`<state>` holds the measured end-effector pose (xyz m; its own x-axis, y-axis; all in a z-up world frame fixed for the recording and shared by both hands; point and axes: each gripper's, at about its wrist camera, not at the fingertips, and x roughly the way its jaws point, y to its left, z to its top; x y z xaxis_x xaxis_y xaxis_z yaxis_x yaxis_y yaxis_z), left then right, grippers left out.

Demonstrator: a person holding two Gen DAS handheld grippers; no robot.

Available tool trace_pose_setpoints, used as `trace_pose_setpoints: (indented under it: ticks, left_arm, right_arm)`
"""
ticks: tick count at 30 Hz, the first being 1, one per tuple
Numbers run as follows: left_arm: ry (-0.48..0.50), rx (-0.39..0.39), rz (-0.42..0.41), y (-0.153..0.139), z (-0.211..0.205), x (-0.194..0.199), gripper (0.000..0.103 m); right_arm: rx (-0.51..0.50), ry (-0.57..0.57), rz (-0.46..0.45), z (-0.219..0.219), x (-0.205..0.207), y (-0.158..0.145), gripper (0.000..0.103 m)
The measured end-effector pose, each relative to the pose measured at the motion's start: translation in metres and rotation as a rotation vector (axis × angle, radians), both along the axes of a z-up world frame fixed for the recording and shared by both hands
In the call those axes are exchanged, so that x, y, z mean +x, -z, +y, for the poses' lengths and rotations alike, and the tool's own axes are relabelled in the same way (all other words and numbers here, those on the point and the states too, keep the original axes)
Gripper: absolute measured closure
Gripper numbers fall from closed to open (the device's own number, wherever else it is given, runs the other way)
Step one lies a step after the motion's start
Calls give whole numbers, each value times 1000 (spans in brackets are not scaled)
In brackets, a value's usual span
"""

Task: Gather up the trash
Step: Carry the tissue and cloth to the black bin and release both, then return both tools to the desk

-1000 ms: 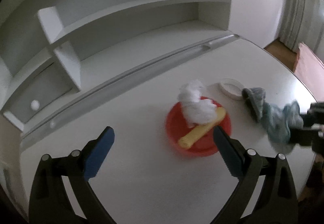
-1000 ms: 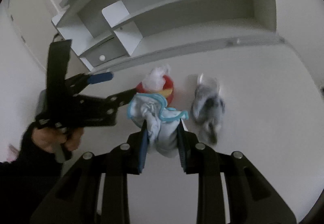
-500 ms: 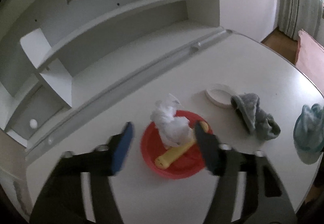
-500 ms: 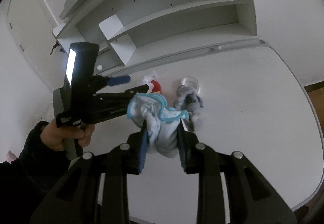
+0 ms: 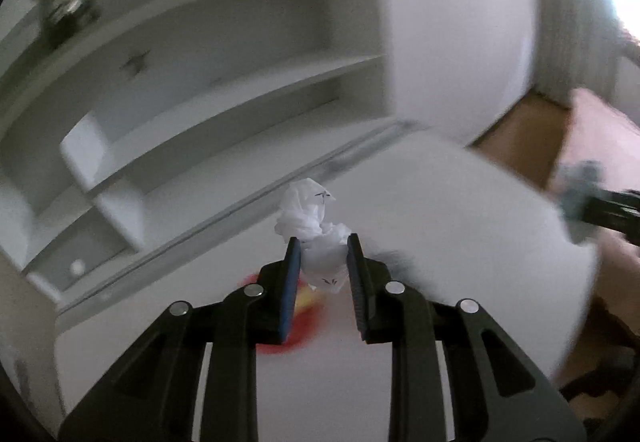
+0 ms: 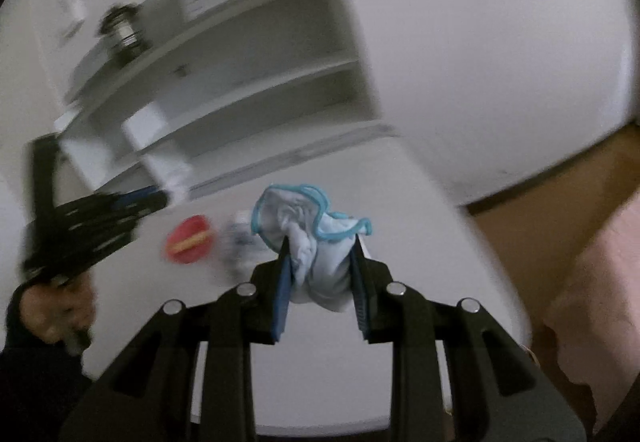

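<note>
In the left wrist view my left gripper [image 5: 321,247] has its jaws closing around a crumpled white tissue [image 5: 310,218], whose lower part sits pressed between the blue pads while it hangs above the white table [image 5: 460,242]. Behind the fingers shows the blurred red plate [image 5: 276,342] with a yellow item on it. In the right wrist view my right gripper [image 6: 320,248] is shut on a pale blue cloth with a turquoise hem [image 6: 316,238], held above the table. The red plate [image 6: 188,239] lies to its left, beside the left gripper [image 6: 144,198] in a person's hand.
A white shelf unit [image 5: 200,90] with a star cut-out stands behind the table, a dark lantern [image 5: 66,2] on top. A grey sock [image 6: 236,238] lies blurred by the plate. Wooden floor [image 6: 540,214] and a pink surface [image 6: 592,282] lie to the right.
My left gripper went from wide open around the plate to closed on the white tissue and lifted it. My right gripper swung right and up, still holding the blue cloth.
</note>
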<state>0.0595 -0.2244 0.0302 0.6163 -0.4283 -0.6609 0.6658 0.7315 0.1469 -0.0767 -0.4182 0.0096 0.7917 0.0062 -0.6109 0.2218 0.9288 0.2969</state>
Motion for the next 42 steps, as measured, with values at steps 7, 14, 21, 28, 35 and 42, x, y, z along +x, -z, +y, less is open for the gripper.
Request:
trace_pose_setpoints:
  ticks: [7,14,21,28,35,42]
  left_arm:
    - [384,-86,111,19,-113,-114,80]
    - [688,-74,239,67,-199,-214,80]
    - [786,60,298,144,-253,-257,80]
    - [739,177,367,206,-290,-242,80]
    - [739,203,381,220,-307,-242,80]
    - [737,200,375,219,-302,-235,73]
  right_arm:
    - [-2,322,117,-88,-82,48,76]
    - [47,569,234,-157,-168,100,76]
    - [167,626,398,-200,-194,173,76]
    - [260,601,477,-220,-187,218,76]
    - [277,583,458,-221,-190,216,76]
    - [283,614,394,-220,-194,209,41]
